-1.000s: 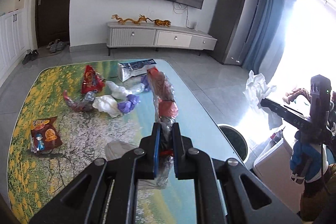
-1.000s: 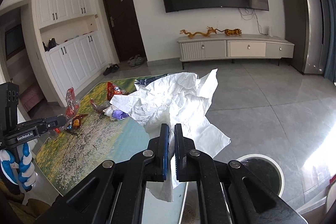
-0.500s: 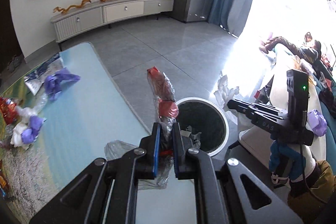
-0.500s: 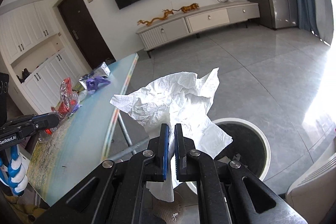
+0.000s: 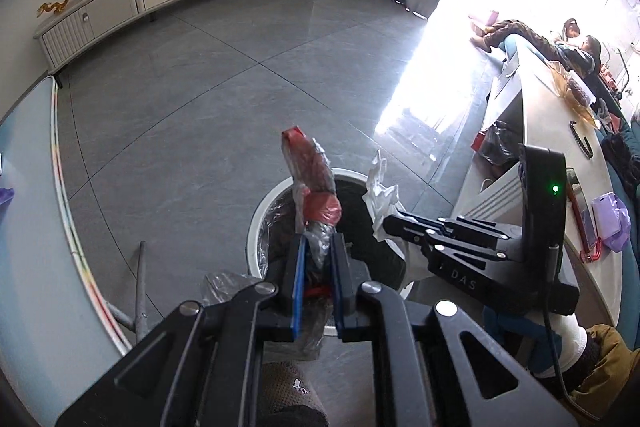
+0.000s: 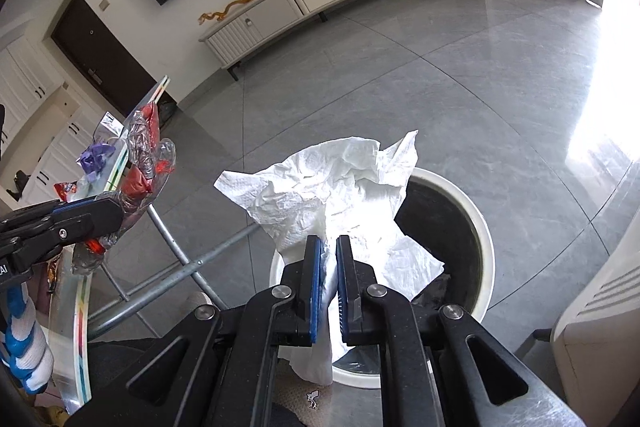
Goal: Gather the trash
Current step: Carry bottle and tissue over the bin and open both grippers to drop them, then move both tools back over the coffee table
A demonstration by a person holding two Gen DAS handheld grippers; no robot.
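My left gripper [image 5: 318, 239] holds a crinkled clear-and-red plastic wrapper [image 5: 310, 167] over the round white-rimmed trash bin [image 5: 256, 223]. Its jaws are opening, with the wrapper still between the pads. My right gripper [image 6: 329, 241] holds a crumpled white tissue [image 6: 320, 187] above the same bin [image 6: 480, 227]; its jaws are opening too, the tissue still between them. In the left wrist view the right gripper [image 5: 386, 221] and its tissue [image 5: 380, 187] hang over the bin's right side. In the right wrist view the left gripper [image 6: 116, 211] and the wrapper [image 6: 144, 155] are at the left.
The glass table [image 5: 32, 227] edge lies just left of the bin, its metal legs [image 6: 180, 267] close by. More trash, including a purple scrap [image 6: 96, 155], lies on the table. A white counter [image 5: 540, 115] stands right of the bin. Grey tiled floor stretches beyond.
Both grippers swung from over the table to above the bin and tipped downward. The gap between each pair of pads has widened slightly.
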